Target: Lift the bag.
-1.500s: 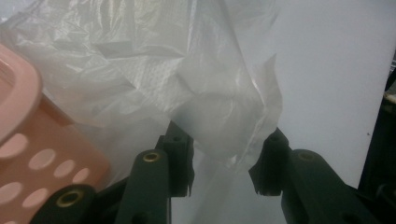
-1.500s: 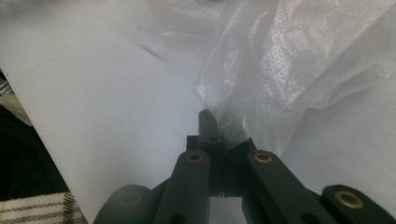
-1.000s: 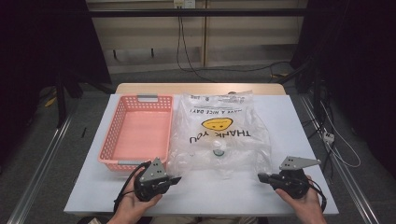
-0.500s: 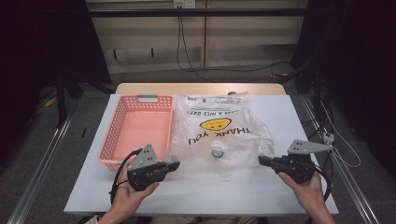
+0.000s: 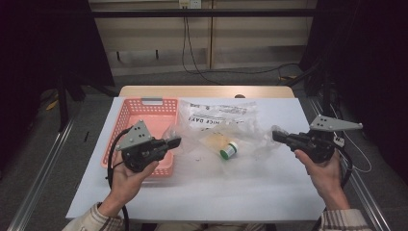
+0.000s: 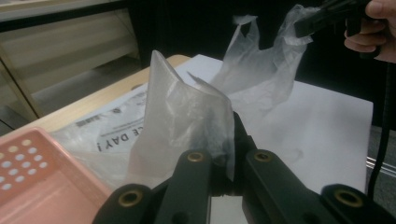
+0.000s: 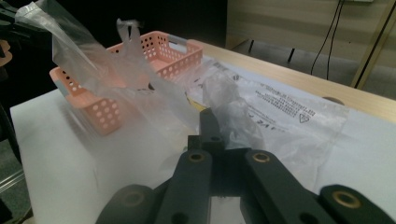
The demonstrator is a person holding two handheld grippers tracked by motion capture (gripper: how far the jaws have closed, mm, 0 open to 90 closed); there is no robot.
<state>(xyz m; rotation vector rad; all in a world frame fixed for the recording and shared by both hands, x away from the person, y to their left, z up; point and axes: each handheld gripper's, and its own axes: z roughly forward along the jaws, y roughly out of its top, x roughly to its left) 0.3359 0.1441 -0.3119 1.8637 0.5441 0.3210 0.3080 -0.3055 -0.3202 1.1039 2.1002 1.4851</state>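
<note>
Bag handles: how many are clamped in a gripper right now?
2. One handle of the clear plastic bag sits in the left gripper by the pink basket; the other in the right gripper, at the bag's opposite side.

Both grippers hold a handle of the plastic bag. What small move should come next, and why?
Probably lift both handles a little higher. The left gripper and right gripper each pinch the plastic bag, but its body and the small green-capped bottle inside seem to rest on the table.

A white-covered table [image 5: 250, 192] bears a pink basket [image 5: 144, 113] at its left; a clear plastic bag [image 5: 216, 120] lies beside it
</note>
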